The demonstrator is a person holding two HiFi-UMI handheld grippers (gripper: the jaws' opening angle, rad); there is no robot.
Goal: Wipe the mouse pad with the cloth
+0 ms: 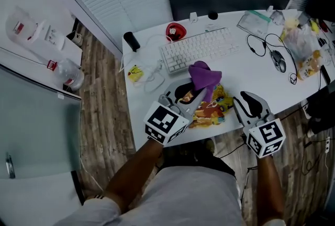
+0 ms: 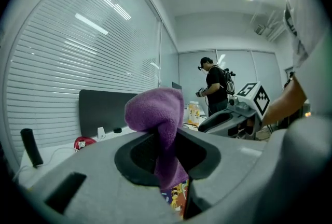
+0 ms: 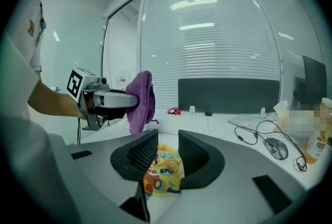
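Note:
My left gripper (image 1: 196, 97) is shut on a purple cloth (image 1: 204, 76). The cloth stands up in a bunch above the jaws, and a tail of it hangs down between them (image 2: 155, 114). Under it a colourful printed mouse pad (image 1: 214, 110) lies at the front edge of the white desk (image 1: 251, 81). My right gripper (image 1: 245, 102) is at the pad's right edge with a gap between its jaws. In the right gripper view the pad (image 3: 163, 173) shows through that gap, and the pads do not press on it. The cloth (image 3: 141, 101) hangs to the left.
A white keyboard (image 1: 201, 48) lies just behind the pad. A wired mouse (image 1: 279, 60) and bags (image 1: 303, 47) are at the right. A red object (image 1: 176, 30), a black cylinder (image 1: 131, 41) and a yellow item (image 1: 135, 72) sit at the left. A person (image 2: 213, 83) stands far off.

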